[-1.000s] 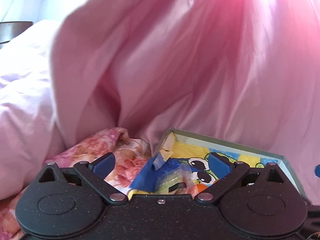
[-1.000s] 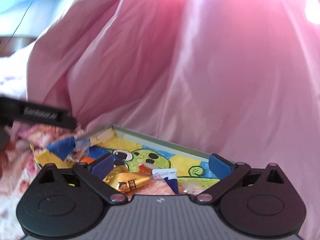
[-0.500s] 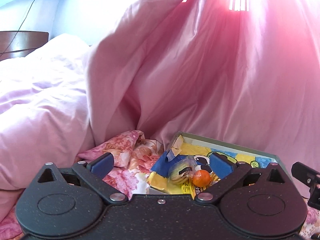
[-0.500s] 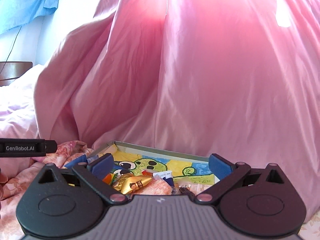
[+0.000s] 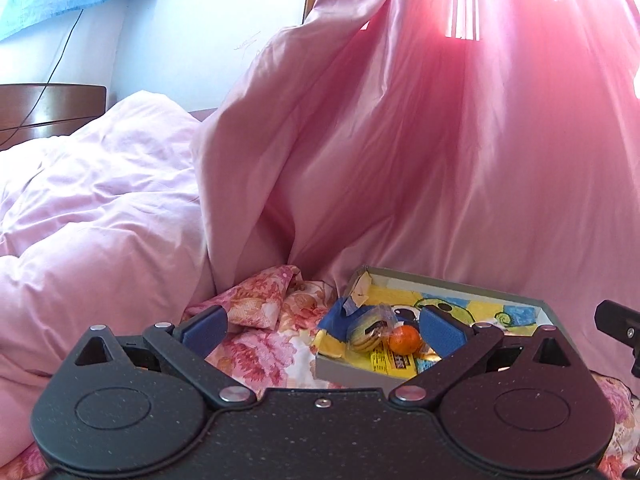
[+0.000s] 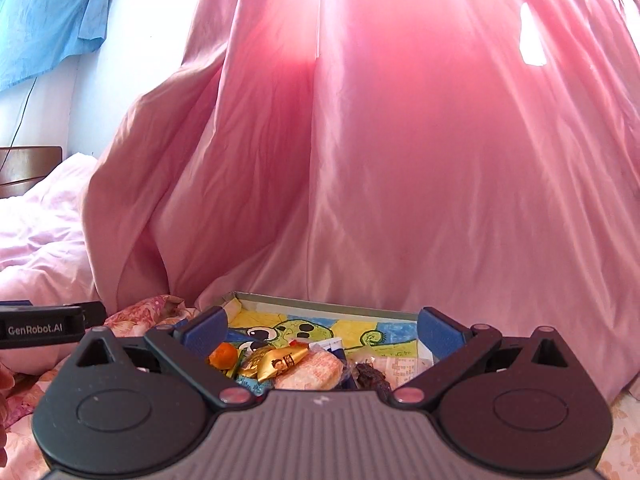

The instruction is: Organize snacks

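Note:
A shallow grey box (image 5: 460,282) with a cartoon picture inside lies on a floral sheet; it also shows in the right wrist view (image 6: 320,302). It holds several snacks: a small orange (image 5: 404,339), a clear-wrapped biscuit (image 5: 368,330), a gold packet (image 6: 276,360), a pink-wrapped cake (image 6: 312,370) and a dark snack (image 6: 370,374). My left gripper (image 5: 322,326) is open and empty, held back from the box's left end. My right gripper (image 6: 320,330) is open and empty, just in front of the box.
A pink curtain (image 5: 440,140) hangs right behind the box. A rumpled pale pink duvet (image 5: 88,208) fills the left. The floral sheet (image 5: 256,344) lies beneath. A wooden headboard (image 5: 48,108) stands at the far left.
Both grippers have drawn back and up from the box, which now looks smaller and farther. Both stay open and empty.

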{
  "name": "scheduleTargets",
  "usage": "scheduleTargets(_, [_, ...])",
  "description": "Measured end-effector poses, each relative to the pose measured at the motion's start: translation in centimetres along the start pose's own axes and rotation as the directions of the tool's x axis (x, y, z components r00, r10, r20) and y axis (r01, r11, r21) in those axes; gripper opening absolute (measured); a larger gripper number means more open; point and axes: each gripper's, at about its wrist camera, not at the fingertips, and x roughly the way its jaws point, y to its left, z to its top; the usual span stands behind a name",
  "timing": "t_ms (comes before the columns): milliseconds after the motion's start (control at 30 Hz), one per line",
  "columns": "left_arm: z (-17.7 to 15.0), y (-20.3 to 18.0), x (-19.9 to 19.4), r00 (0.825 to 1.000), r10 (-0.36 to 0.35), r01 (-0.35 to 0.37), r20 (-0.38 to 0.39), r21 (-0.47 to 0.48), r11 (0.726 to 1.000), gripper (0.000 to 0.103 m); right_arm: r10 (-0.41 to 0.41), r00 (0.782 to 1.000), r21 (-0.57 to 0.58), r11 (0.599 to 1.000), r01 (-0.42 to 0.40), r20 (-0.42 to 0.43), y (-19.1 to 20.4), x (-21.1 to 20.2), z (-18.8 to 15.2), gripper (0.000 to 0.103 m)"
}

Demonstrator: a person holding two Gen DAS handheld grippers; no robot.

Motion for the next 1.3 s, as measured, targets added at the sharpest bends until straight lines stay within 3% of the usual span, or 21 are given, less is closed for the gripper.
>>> scheduleTargets(467, [-2.9, 1.2, -5.7, 1.000, 0.014, -0.014, -0.001, 0.030, 0.999, 0.102, -0.002, 1.000, 0.014, 1.000, 0.003, -0.027, -0.8, -5.6, -3.0, 0.103])
scheduleTargets(800, [-6.1, 2.7, -9.1, 0.998, 0.001, 0.004, -0.067, 0.075, 0.997, 0.102, 0.006, 0.996, 0.030, 1.000, -0.003, -0.084, -0.3, -9.1, -6.2, 0.103])
scheduleTargets(1300, [-8.1, 3.9, -12.4, 0.988, 0.033, -0.018, -0.148, 0.100, 0.995, 0.102, 0.042, 0.990, 0.024, 0.999, -0.039, -0.137, 0.9, -12.4, -8.8, 0.103])
